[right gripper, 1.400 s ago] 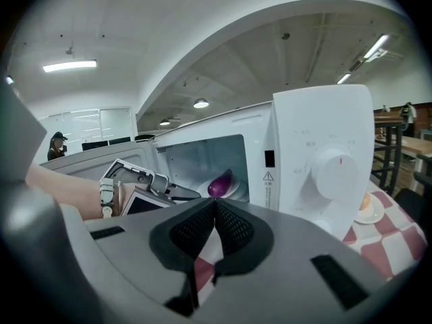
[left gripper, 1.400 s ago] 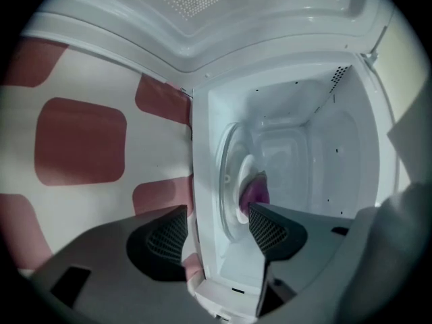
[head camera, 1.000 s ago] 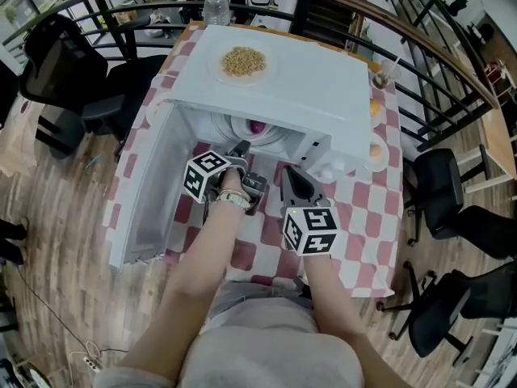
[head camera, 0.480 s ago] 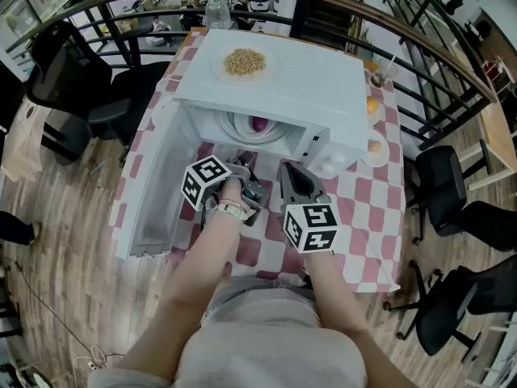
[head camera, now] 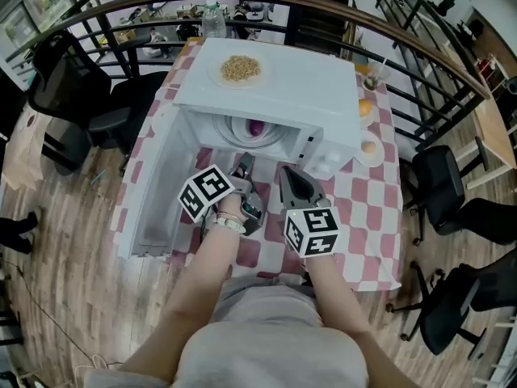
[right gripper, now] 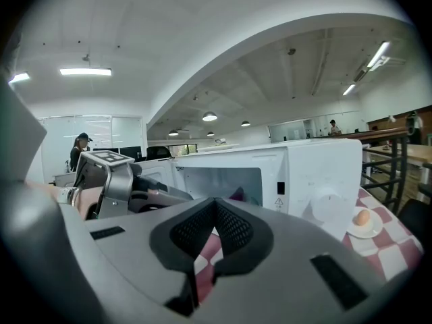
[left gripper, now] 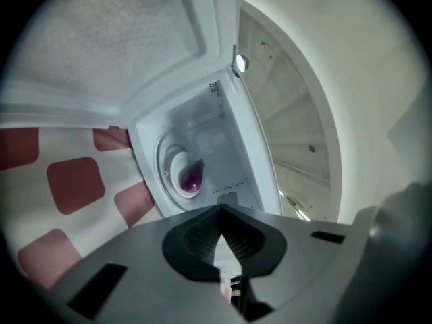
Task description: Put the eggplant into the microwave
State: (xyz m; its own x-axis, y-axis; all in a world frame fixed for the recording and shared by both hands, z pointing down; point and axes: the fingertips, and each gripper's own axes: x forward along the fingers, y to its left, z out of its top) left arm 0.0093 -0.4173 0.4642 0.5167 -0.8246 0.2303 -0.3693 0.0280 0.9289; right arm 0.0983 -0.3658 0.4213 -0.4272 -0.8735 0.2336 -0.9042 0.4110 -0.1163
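Note:
The purple eggplant (head camera: 255, 126) lies on a white dish inside the white microwave (head camera: 283, 79), whose door (head camera: 157, 184) hangs wide open to the left. The left gripper view looks into the cavity at the eggplant (left gripper: 192, 178); the right gripper view catches the eggplant's tip (right gripper: 237, 194). My left gripper (head camera: 242, 164) hovers just in front of the opening, rolled over, its jaws shut with nothing in them (left gripper: 219, 208). My right gripper (head camera: 284, 170) is beside it, facing the microwave (right gripper: 317, 174), also shut and empty (right gripper: 214, 201).
A plate of grain (head camera: 241, 68) sits on top of the microwave. Right of it on the checkered tablecloth (head camera: 355, 217) are an egg on a saucer (head camera: 368, 147) and an orange fruit (head camera: 365, 107). A bottle (head camera: 214, 10) stands behind. Railing and office chairs surround the table.
My left gripper has risen and rolled about its own axis while staying in front of the opening. The right gripper has lifted slightly. The eggplant has not moved.

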